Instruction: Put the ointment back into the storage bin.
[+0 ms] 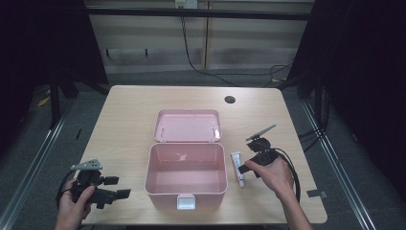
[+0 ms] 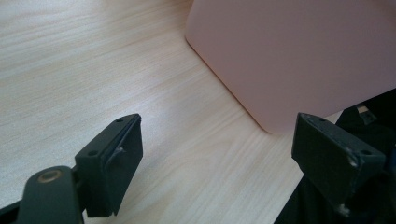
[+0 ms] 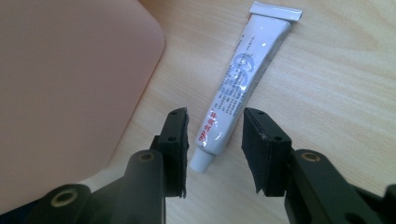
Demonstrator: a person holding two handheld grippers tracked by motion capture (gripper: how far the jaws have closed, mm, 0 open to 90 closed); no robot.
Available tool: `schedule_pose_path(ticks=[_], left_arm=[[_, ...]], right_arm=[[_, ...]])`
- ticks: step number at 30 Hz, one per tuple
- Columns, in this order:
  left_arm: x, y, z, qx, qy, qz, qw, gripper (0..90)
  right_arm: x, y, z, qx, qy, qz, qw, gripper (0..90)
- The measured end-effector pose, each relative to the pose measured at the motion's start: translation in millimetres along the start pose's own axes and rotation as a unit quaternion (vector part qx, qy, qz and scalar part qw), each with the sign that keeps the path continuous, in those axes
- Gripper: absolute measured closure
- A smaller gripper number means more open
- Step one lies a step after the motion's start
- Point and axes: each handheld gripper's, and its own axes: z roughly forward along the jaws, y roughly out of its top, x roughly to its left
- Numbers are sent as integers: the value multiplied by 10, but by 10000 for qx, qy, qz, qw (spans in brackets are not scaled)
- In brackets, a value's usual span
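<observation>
While the open pink plastic box [image 1: 186, 174] rests mid-table, the white squeeze tube [image 3: 238, 84] is straddled by the spread right gripper [image 3: 215, 140]; the left gripper [image 2: 215, 154] is held spread, empty.

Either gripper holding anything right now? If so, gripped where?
Nothing is held. The right gripper is open, its jaws straddling the cap end of the white tube without clamping it. The left gripper is open over bare table beside the pink box.

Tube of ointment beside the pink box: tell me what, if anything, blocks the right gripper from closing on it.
Nothing visible does. The right gripper has its jaws open on either side of the tube, near its cap end, with only bare table around it. The pink box sits off to one side, clear of the jaws.
</observation>
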Motion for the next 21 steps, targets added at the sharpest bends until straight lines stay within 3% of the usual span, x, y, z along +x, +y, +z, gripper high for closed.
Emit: schedule_pose_path(ticks=[6, 11, 21], left_arm=[[1, 0, 1, 2, -2, 1, 10000, 165], [2, 0, 2, 15, 15, 22, 10000, 165], [3, -1, 8, 19, -12, -20, 10000, 165]], right_arm=[[-5, 63, 41, 117, -6, 66, 9999, 640], [4, 110, 122, 260, -168, 129, 9994, 654], [-54, 209, 256, 538, -181, 320, 9979, 657]])
